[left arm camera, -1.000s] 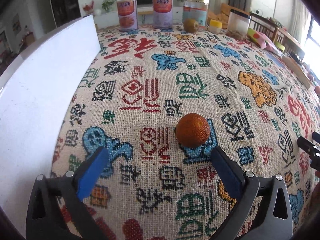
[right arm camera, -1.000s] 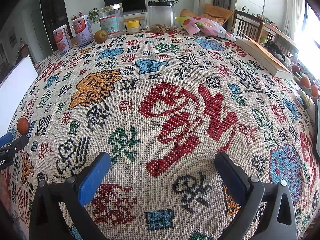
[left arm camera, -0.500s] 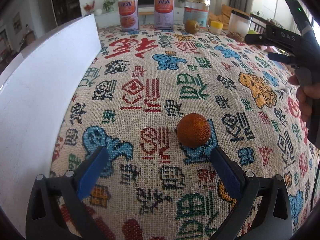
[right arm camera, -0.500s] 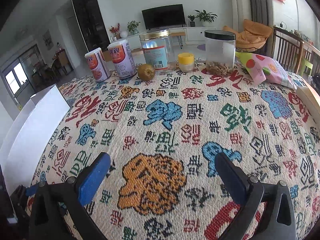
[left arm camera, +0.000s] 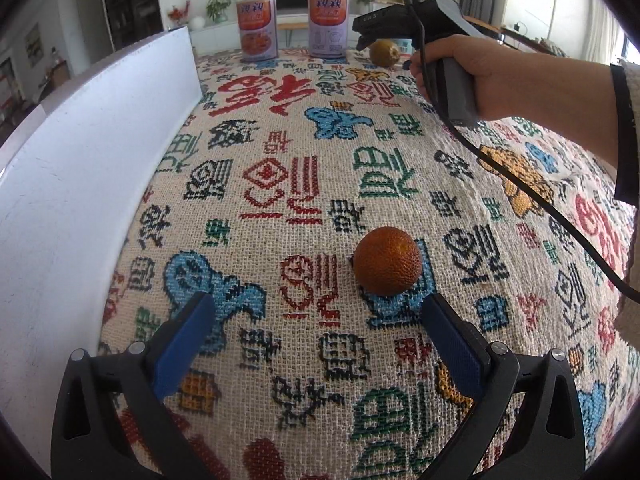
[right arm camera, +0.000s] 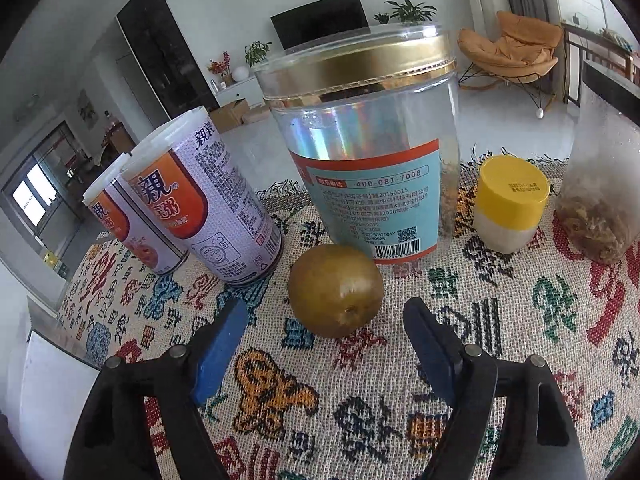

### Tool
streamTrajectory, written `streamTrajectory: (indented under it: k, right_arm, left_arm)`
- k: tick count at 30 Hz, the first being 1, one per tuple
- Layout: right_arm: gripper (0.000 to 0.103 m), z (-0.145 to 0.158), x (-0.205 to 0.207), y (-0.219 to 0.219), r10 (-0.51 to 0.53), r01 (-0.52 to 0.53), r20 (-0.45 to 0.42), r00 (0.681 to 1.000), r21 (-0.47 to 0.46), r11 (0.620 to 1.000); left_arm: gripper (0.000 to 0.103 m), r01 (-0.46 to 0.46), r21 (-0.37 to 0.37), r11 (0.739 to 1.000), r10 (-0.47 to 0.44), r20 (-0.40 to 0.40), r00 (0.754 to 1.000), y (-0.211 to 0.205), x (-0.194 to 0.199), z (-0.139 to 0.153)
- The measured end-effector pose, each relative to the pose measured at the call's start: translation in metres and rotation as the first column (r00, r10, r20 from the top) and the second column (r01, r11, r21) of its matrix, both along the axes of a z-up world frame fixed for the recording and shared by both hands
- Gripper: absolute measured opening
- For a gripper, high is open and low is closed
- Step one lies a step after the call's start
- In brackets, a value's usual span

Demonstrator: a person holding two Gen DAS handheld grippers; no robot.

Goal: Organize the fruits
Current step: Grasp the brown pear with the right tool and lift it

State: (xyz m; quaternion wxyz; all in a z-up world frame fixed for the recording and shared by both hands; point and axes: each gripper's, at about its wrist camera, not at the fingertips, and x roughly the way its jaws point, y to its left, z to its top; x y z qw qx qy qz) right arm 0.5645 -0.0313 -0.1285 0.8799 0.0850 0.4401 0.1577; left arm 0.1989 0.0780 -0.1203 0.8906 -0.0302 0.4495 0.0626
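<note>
An orange fruit (left arm camera: pixel 387 261) lies on the patterned tablecloth, just ahead of my open left gripper (left arm camera: pixel 316 322) and close to its right finger (left arm camera: pixel 450 344). A brownish-green kiwi-like fruit (right arm camera: pixel 335 290) lies at the table's far end, right in front of my open right gripper (right arm camera: pixel 326 332), between its blue fingertips but not touched. In the left wrist view the same fruit (left arm camera: pixel 384 53) shows far away, partly hidden by the hand-held right gripper.
A white box wall (left arm camera: pixel 80 184) runs along the left side. Behind the green fruit stand two printed cans (right arm camera: pixel 208 200), a clear jar with a gold lid (right arm camera: pixel 368 152), a small yellow-capped jar (right arm camera: pixel 510 204) and a clear container of dried food (right arm camera: pixel 600 200).
My right gripper has travelled across the table to the far end and now sits just before the green fruit. The left gripper and the orange fruit have stayed put.
</note>
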Motion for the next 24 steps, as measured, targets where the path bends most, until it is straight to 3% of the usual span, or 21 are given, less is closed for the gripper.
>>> streamTrajectory:
  k: [1, 4, 8, 10, 18, 24]
  right_arm:
    - [0.079, -0.006, 0.006, 0.002, -0.014, 0.014, -0.024, 1.000, 0.012, 1.000]
    - [0.049, -0.008, 0.012, 0.004, -0.037, 0.038, -0.010, 0.999, 0.028, 0.999]
    - [0.049, -0.002, -0.021, -0.016, -0.031, 0.030, 0.013, 0.999, 0.062, 0.998]
    - [0.049, 0.000, -0.046, -0.027, 0.009, -0.009, -0.007, 1.000, 0.028, 1.000]
    - [0.049, 0.026, -0.235, -0.095, 0.105, -0.098, 0.033, 0.994, -0.169, 0.981]
    - [0.049, 0.010, -0.351, -0.119, 0.086, -0.066, 0.059, 0.995, -0.278, 0.958]
  left_arm:
    - [0.103, 0.000, 0.000, 1.000, 0.000, 0.000, 1.000, 0.000, 0.000, 0.000]
    - [0.103, -0.001, -0.001, 1.000, 0.001, 0.000, 1.000, 0.000, 0.001, 0.000]
    - [0.103, -0.001, -0.001, 1.000, 0.001, 0.000, 1.000, 0.000, 0.001, 0.000]
    - [0.103, -0.002, 0.000, 1.000, 0.002, 0.000, 1.000, 0.001, 0.001, -0.001]
    - [0.103, -0.003, 0.000, 1.000, 0.003, 0.000, 1.000, 0.001, 0.001, 0.000]
    - [0.103, -0.003, 0.000, 1.000, 0.003, 0.000, 1.000, 0.001, 0.001, 0.000]
